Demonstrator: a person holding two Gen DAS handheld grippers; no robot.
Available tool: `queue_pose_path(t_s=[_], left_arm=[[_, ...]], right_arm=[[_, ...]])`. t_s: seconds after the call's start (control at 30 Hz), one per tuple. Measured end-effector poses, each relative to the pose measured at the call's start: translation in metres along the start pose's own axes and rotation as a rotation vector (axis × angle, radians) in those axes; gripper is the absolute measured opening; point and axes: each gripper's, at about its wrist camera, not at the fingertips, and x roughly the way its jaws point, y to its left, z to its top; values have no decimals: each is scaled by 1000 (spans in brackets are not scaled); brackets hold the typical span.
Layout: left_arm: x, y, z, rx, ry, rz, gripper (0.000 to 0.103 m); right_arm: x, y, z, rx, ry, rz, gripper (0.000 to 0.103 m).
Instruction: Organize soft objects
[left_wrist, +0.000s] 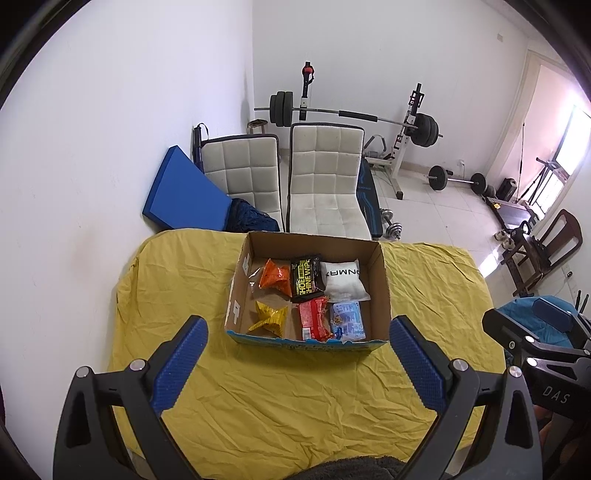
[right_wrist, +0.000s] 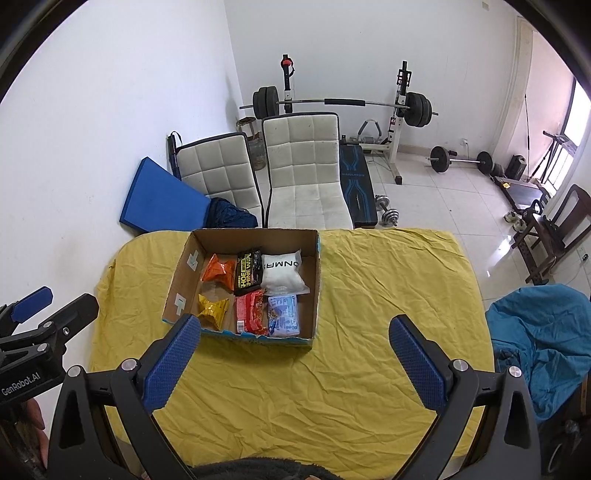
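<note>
A cardboard box (left_wrist: 380, 280) (right_wrist: 177, 273) stands on the yellow-covered table. It holds several soft packets: an orange one (left_wrist: 274, 277) (right_wrist: 218, 272), a black one (left_wrist: 304, 280) (right_wrist: 248, 272), a white pouch (left_wrist: 343, 278) (right_wrist: 282, 273), a yellow one (left_wrist: 269, 317) (right_wrist: 212, 312), a red one (left_wrist: 313, 319) (right_wrist: 252, 312) and a pale blue one (left_wrist: 347, 319) (right_wrist: 284, 314). My left gripper (left_wrist: 297, 362) is open and empty, above the cloth just short of the box. My right gripper (right_wrist: 295, 360) is open and empty, right of the box's near side.
The yellow cloth (left_wrist: 295, 406) (right_wrist: 388, 295) covers the table. Two white chairs (left_wrist: 325, 184) (right_wrist: 303, 166), a blue mat (left_wrist: 177, 195) and a weight bench with barbell (right_wrist: 343, 105) stand behind. A blue beanbag (right_wrist: 543, 339) sits at the right.
</note>
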Motion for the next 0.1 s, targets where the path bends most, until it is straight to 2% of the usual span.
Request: queue_pose_path(t_s=[0.1], left_arm=[[1, -1, 1, 5, 4, 3, 101]], right_arm=[[-1, 1, 0, 2, -1, 1, 103]])
